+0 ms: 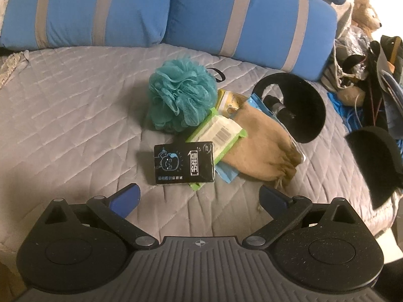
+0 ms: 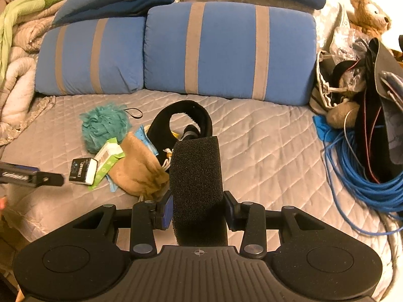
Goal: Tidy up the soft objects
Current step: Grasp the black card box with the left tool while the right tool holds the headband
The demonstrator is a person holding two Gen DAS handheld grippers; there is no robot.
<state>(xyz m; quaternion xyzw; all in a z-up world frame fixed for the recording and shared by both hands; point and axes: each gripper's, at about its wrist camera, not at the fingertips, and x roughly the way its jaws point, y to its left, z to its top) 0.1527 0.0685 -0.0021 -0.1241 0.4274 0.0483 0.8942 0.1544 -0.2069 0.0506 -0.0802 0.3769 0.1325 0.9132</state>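
Right gripper [image 2: 197, 207]: jaws part-way closed, blue pads pressed on both sides of a black foam block [image 2: 197, 176] that stands upright between them, above the grey quilted bedcover [image 2: 264, 151].
Left gripper [image 1: 199, 197]: jaws spread wide, nothing between them, hovering just short of the pile; in the right wrist view one of its fingers [image 2: 37, 177] enters from the left edge.
Nearest item: black tissue pack [image 1: 185, 162], lying on a green-edged wipes packet [image 1: 219, 133].
Beside it: tan drawstring pouch [image 1: 264, 146], mouth gathered, contents hidden.
Behind: teal bath pouf [image 1: 178, 98] and a black padded band [image 1: 299, 105] curled into a loop.
Far edge: two blue pillows with grey stripes [image 2: 226, 50].
Only in right wrist view: coiled blue cable [image 2: 365, 183] at right, heaped blankets [image 2: 22, 37] at left.
Both views: teddy bear [image 2: 370, 15] in the far right corner.
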